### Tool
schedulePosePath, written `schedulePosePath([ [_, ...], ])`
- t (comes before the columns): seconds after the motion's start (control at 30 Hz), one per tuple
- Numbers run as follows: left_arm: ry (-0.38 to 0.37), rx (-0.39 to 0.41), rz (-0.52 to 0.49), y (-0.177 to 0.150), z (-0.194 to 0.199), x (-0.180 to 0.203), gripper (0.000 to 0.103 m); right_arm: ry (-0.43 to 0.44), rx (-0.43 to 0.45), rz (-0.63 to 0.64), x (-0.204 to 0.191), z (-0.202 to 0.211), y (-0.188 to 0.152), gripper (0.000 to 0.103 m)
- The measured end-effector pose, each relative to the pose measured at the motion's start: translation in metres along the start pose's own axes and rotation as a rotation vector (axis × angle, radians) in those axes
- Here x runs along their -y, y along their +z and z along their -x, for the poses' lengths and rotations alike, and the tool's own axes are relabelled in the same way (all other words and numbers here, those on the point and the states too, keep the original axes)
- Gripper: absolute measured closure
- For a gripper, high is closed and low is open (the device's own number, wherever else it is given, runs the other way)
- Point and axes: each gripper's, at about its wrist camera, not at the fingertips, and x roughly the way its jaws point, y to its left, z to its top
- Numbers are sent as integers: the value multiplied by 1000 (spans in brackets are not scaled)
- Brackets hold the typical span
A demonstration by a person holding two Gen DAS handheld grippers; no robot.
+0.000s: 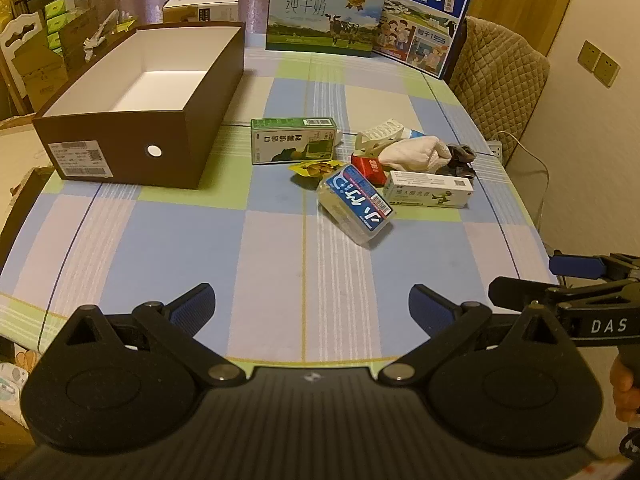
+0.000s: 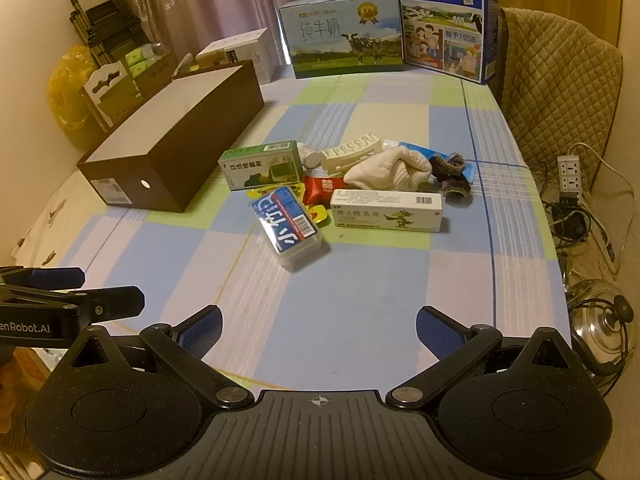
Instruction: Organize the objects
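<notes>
Lying beyond left hand-held gripper [image 1: 312,308], clutter pile [image 1: 380,172], nothing gripped

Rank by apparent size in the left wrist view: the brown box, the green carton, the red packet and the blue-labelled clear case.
1. brown box, by far the largest.
2. green carton and blue-labelled clear case look alike; the case lies nearer the camera, so unranked.
3. red packet, smallest, though partly covered.

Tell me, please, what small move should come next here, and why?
Probably reach the right tongs forward to the clear box with the blue label. Both tongs are open and hold nothing, the brown box looks empty, and that clear box lies nearest at the front of the pile.
</notes>
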Motion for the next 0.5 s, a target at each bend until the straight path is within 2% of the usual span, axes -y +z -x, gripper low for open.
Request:
schedulePosePath([
  [0.5,-20,-19,-15,13,-12,8,1,-6,-9,-25,11,-5,7,2],
])
